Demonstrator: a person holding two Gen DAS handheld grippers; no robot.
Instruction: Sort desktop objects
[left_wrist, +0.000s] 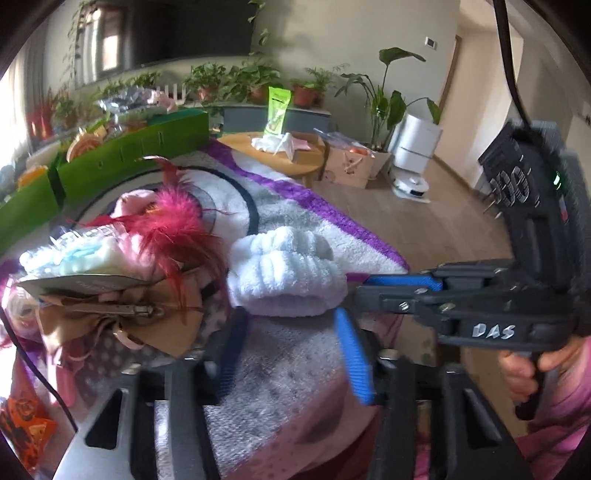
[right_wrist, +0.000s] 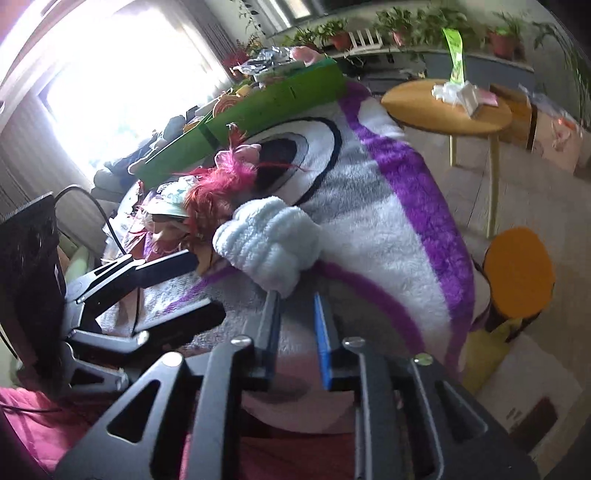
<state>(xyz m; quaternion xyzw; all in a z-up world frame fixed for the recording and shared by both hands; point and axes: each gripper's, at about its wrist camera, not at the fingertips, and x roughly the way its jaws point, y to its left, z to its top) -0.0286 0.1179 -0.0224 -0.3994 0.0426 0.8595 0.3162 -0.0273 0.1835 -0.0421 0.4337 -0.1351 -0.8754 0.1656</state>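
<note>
- Two claws meet at one fluffy white scrunchie (left_wrist: 286, 275), which sits mid-blanket, just right of the clutter pile.
- Edges: the plush blanket (left_wrist: 295, 221) ends in a purple border on the right and drops away to wooden floor (left_wrist: 424, 221). A long green box (left_wrist: 129, 155) walls off the far left side.
- Open room: it's bare blanket beyond the scrunchie, out to a black ring pattern. The near left is crowded, with a crimson feather clip (left_wrist: 173, 229) touching a tan bow (left_wrist: 122, 321) that has a metal clip.
- A round wooden side table (left_wrist: 273, 155) stands well off at the far right, carrying a tissue pack.
- Textures: the scrunchie is ribbed, puffy terry, folded into soft rolls. The feathers are wispy and the blanket is deep pile.
- Left claw (left_wrist: 290, 317): spread, tilted down at the scrunchie's near edge, with a finger off each side and no squeeze that I can see.
- Right claw (right_wrist: 296, 295): comes in from the right, rolled on its side, with its fingers parted by a narrow gap. Nothing is pinched. One fingertip (right_wrist: 275, 293) sits right at the scrunchie's corner.
- A hand (left_wrist: 524, 369) in a pink sleeve (left_wrist: 561, 424) wraps the right claw's handle.
</note>
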